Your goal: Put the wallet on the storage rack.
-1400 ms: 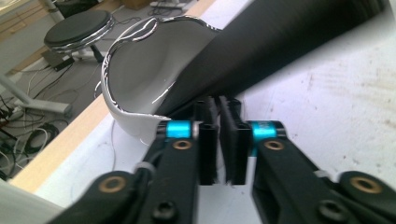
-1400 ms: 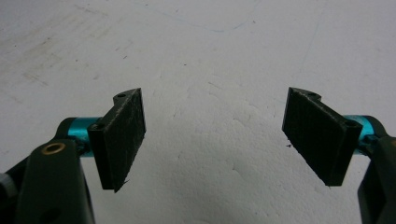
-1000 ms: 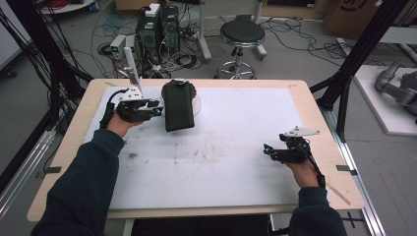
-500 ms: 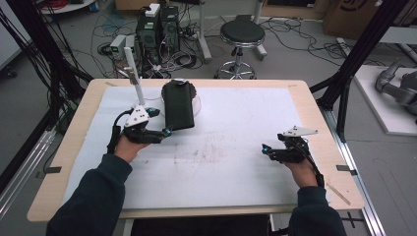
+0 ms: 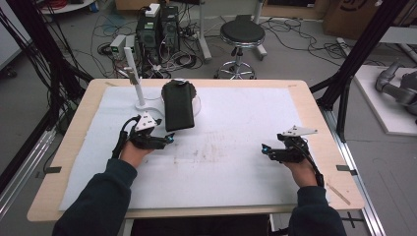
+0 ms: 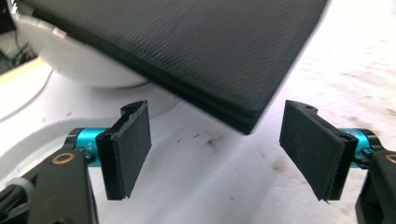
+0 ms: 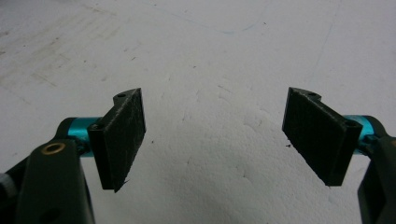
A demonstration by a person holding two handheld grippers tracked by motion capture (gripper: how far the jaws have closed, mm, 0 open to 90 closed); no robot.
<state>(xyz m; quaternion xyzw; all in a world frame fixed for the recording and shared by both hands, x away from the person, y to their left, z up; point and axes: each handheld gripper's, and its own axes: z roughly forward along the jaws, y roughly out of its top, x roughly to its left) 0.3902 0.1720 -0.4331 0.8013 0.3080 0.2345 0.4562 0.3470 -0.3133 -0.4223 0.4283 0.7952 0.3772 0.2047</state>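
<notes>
Looking at: black case (image 5: pixel 178 104), propped on the white bowl (image 5: pixel 195 104) near the counter's (image 5: pixel 314 113) far left corner.
Feel: stiff, light, grippy.
Grab spot: near corner edge.
Left claw (image 6: pixel 215 140): wide, just been opening, nothing pinched.
Right claw (image 7: pixel 212 140): wide, holding nothing.

The flat case (image 5: pixel 178 104) is looking black all over, with tiny wavy lines on its skin, and it is lying across a white bowl (image 5: pixel 195 101) with a white stand (image 5: pixel 136 81) showing at nine o'clock from it. The left gripper (image 5: pixel 167 140) and the right gripper (image 5: pixel 266 149) are both showing black pads on bright blue-green stems with little gold rings, and each is wearing a grey plate on top. The mat (image 5: pixel 231 147) is looking white with brown smudges in the middle, the table (image 5: pixel 314 105) around it is showing light wood, and the sleeves (image 5: pixel 105 196) at six o'clock are looking dark blue.
</notes>
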